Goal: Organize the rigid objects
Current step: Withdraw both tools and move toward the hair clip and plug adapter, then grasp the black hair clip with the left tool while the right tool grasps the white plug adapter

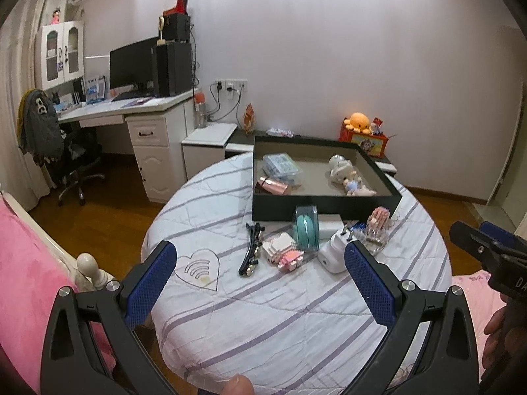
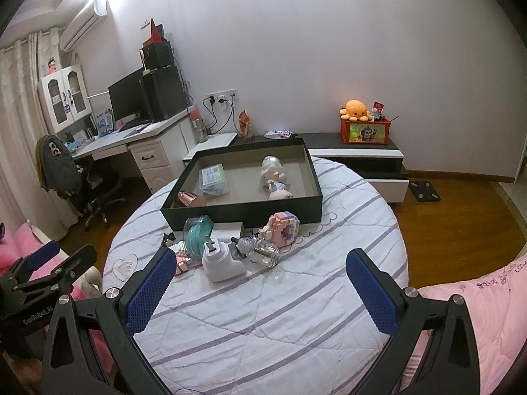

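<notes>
Left gripper (image 1: 260,270): fingers spread wide, holding nothing, hovering over the striped quilt (image 1: 280,312).
Right gripper (image 2: 260,279): fingers likewise spread, empty, above the same quilt.
Black tray (image 1: 326,205): at the far end of the quilt; inside, a clear plastic box (image 1: 281,166), a pink metallic tube (image 1: 275,186) and small dolls (image 1: 347,174).
Loose items: clustered just in front of the tray (none gripped): black hair clip (image 1: 251,248), pink-and-white block figure (image 1: 285,251), teal roll in a clear case (image 1: 306,232), white plug-like device (image 1: 334,253), glass bottle (image 2: 262,250).
</notes>
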